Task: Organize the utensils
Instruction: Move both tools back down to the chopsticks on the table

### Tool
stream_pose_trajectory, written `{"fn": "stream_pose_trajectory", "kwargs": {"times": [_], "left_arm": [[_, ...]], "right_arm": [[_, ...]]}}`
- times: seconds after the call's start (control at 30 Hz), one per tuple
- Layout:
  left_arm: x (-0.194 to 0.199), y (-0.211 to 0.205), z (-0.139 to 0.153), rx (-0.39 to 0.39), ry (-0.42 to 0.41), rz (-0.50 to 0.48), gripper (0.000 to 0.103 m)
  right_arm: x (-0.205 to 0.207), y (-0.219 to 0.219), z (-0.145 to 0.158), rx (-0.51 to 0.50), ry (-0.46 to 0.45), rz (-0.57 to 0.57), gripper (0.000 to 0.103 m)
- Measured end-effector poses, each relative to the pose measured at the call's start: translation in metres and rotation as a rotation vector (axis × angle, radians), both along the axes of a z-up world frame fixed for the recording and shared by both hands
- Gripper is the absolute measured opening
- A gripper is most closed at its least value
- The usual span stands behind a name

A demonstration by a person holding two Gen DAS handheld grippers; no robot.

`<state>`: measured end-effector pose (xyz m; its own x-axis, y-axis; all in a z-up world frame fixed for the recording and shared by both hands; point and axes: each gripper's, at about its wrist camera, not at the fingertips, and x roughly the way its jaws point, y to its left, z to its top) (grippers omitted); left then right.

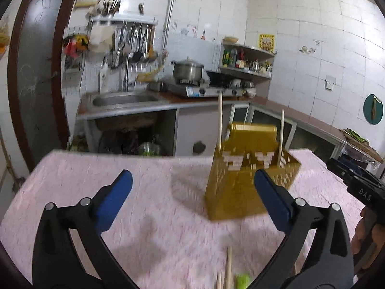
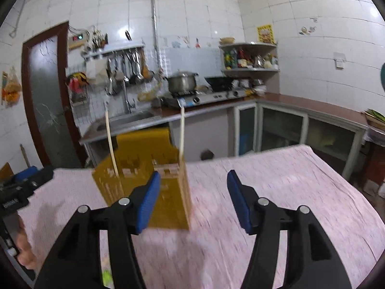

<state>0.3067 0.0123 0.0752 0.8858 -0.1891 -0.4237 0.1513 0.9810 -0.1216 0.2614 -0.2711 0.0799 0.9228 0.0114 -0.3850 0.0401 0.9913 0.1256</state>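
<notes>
A yellow perforated utensil holder (image 1: 243, 183) stands on the pink tablecloth (image 1: 156, 207), with two wooden chopsticks (image 1: 220, 122) standing in it. It also shows in the right wrist view (image 2: 154, 180) with its chopsticks (image 2: 182, 137). My left gripper (image 1: 192, 200) is open and empty, left of and before the holder. My right gripper (image 2: 192, 200) is open and empty, just right of the holder. Loose chopsticks (image 1: 228, 267) and a green-handled item (image 1: 243, 280) lie on the cloth near the bottom edge of the left wrist view.
The right gripper's body (image 1: 361, 183) shows at the right edge of the left view; the left gripper's body (image 2: 21, 187) shows at the left of the right view. Behind the table are a sink (image 1: 122, 100), a stove with pot (image 1: 189, 69) and a counter (image 2: 312, 108).
</notes>
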Motion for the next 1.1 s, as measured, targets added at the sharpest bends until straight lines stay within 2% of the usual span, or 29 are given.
{"fn": "stream_pose_trajectory", "kwargs": {"times": [0.07,0.23,0.4,0.5,0.7,0.77,0.9,1.0,1.1], "left_arm": [[-0.008,0.006,-0.007,-0.002,0.047,-0.001,0.098],[-0.028,0.016,-0.026,-0.008,0.137,-0.003,0.098],[-0.050,0.004,-0.034,0.095,0.151,-0.021,0.098],[-0.056,-0.001,-0.044,0.107,0.181,-0.045,0.098],[-0.052,0.000,-0.078,0.096,0.283,-0.064,0.098],[-0.048,0.001,-0.086,0.118,0.312,-0.051,0.098],[-0.047,0.003,-0.092,0.124,0.316,-0.049,0.098],[-0.043,-0.002,-0.098,0.130,0.353,-0.077,0.098],[-0.041,-0.006,-0.103,0.132,0.371,-0.071,0.096]], "right_arm": [[-0.013,0.000,-0.008,0.003,0.033,-0.016,0.065],[-0.040,0.002,-0.026,0.002,0.110,-0.056,0.066],[-0.059,0.014,-0.036,0.000,0.163,-0.060,0.066],[-0.068,0.019,-0.045,0.029,0.191,-0.054,0.066],[-0.070,0.028,-0.076,0.045,0.231,-0.051,0.066],[-0.067,0.031,-0.083,0.042,0.254,-0.047,0.066],[-0.061,0.036,-0.097,0.034,0.315,-0.027,0.066],[-0.057,0.042,-0.103,0.012,0.357,-0.018,0.065],[-0.055,0.047,-0.108,0.011,0.396,-0.002,0.055]]}}
